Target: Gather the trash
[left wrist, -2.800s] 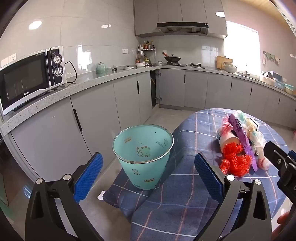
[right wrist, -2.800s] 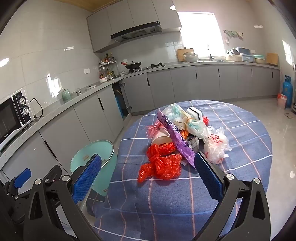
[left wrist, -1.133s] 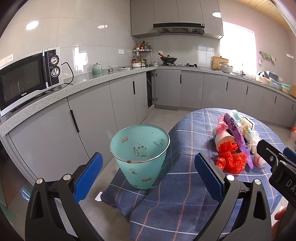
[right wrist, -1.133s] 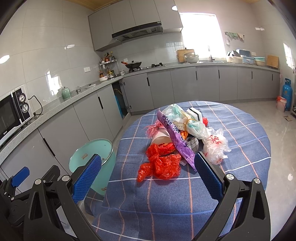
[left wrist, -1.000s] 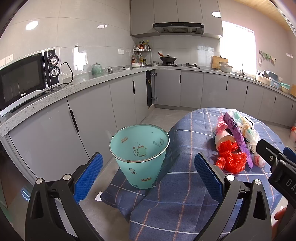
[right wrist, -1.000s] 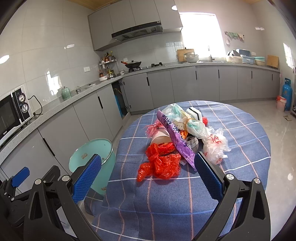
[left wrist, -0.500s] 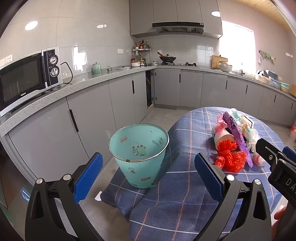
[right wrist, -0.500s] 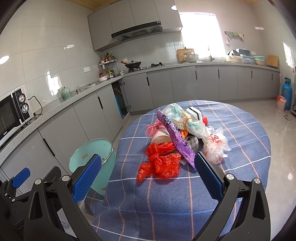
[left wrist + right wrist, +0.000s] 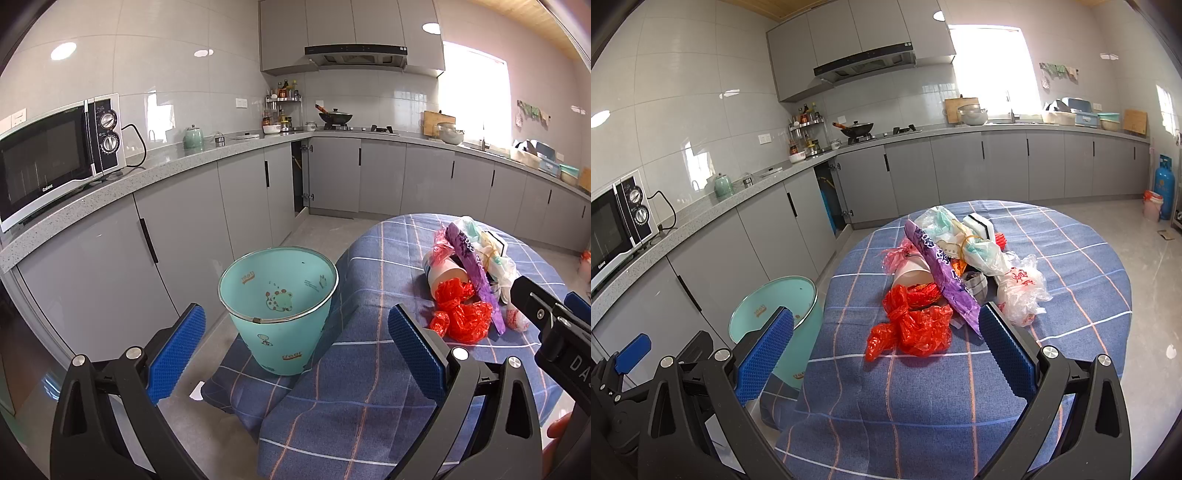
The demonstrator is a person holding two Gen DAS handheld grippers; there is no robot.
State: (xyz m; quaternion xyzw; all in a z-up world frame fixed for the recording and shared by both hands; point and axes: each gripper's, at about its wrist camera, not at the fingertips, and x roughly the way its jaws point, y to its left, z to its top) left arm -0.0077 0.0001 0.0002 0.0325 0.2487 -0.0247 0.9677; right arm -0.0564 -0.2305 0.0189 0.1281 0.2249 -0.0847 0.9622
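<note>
Right hand-held gripper [image 9: 886,347] gapes — purple wrapper [image 9: 942,273] slants away lengthwise.

One bin [image 9: 277,291], one trash pile [image 9: 945,273]

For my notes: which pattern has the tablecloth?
Blue plaid tablecloth with white and orange lines; right wrist view.

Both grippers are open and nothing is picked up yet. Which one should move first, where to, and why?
Probably ease the right gripper forward and down onto the crumpled red plastic bag. It is the nearest piece of the trash pile on the blue checked tablecloth, it lies between the open fingers' line, and the empty teal plastic bin stands just beside the table, ready to take it.
</note>
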